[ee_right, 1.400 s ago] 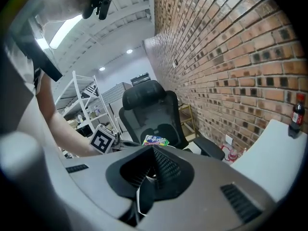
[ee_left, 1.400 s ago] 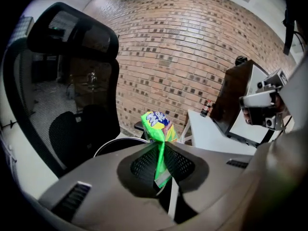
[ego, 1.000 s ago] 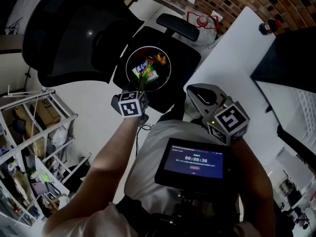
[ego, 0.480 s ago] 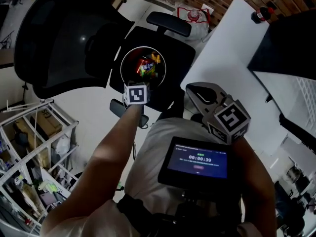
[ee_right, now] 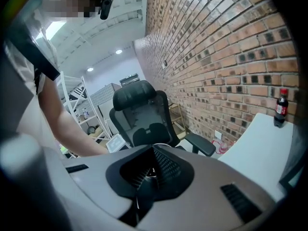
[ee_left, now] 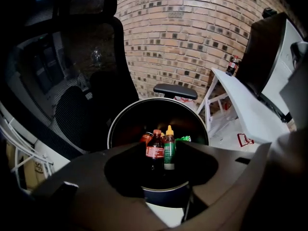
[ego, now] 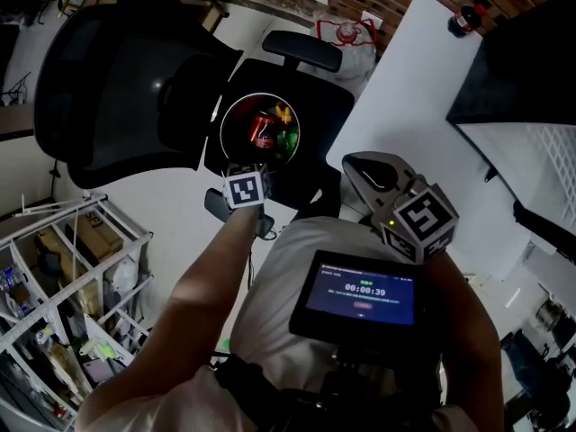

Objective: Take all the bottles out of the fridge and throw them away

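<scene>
Left gripper (ee_left: pixel 162 152) is hovering over the bin (ego: pixel 222 131), jaws apart
Its jaws have just been opening, nothing between them; bottles (ego: pixel 263 131) are lying inside the bin on the chair (ego: pixel 319 106) seat; right gripper (ee_right: pixel 153 170) is sitting closed, empty

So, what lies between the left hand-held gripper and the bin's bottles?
Nothing. Left gripper view: the left hand-held gripper, jaws just opened and empty, looks straight at the bottles in the bin.
</scene>
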The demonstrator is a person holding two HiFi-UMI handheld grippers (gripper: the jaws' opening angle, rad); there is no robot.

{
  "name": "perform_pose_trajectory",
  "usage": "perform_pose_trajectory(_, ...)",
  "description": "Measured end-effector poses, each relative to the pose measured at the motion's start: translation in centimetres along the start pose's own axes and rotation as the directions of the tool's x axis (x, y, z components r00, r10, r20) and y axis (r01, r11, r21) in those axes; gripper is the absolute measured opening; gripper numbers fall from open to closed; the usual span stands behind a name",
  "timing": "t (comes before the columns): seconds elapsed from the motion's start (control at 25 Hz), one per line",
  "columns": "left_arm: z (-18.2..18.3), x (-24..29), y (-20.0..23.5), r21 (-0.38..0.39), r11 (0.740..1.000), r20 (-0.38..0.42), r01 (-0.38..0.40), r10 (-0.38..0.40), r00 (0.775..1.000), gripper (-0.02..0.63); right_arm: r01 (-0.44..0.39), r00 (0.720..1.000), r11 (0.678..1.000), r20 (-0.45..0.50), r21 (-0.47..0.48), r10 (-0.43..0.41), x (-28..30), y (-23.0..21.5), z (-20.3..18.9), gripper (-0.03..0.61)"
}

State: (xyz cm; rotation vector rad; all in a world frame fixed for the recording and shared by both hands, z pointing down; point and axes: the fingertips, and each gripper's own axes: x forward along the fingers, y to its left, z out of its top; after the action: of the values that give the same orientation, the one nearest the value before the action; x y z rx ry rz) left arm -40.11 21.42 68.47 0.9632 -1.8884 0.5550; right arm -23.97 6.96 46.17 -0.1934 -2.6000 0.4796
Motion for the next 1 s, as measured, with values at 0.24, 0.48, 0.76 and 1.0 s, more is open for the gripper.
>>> perform_pose_trajectory(0.24, 1.8, -2.3, -3.9, 0.052, 0.996, 0.075, 0.079, -0.082, 0.994, 0.204, 0.033, 0.999, 0.999, 0.040, 0.018, -0.034, -2.5, -0.9, -0.7, 0.005)
perform_pose_trajectory(0.48, 3.4, -7.0, -12.7, 0.178, 0.955, 0.158, 0.238, -0.267, 0.951, 0.136, 0.100, 0.988, 0.993, 0.115, 0.066, -0.107, -7.0, -2.7, -1.3, 0.005)
perform_pose_trajectory(0.76, 5.5, -12.6, -25.1, 0.379, 0.822, 0.217, 0.424, -0.525, 0.823, 0.005, 0.166, 0.964, 0.978, 0.190, 0.127, -0.188, -13.5, -4.8, -2.6, 0.005)
perform_pose_trajectory(1.0, 8.9, -16.9, -34.3, 0.526, 0.685, 0.229, 0.505, -0.685, 0.691, 0.005, 0.237, 0.917, 0.947, 0.273, 0.219, -0.292, -19.8, -6.8, -2.9, 0.005)
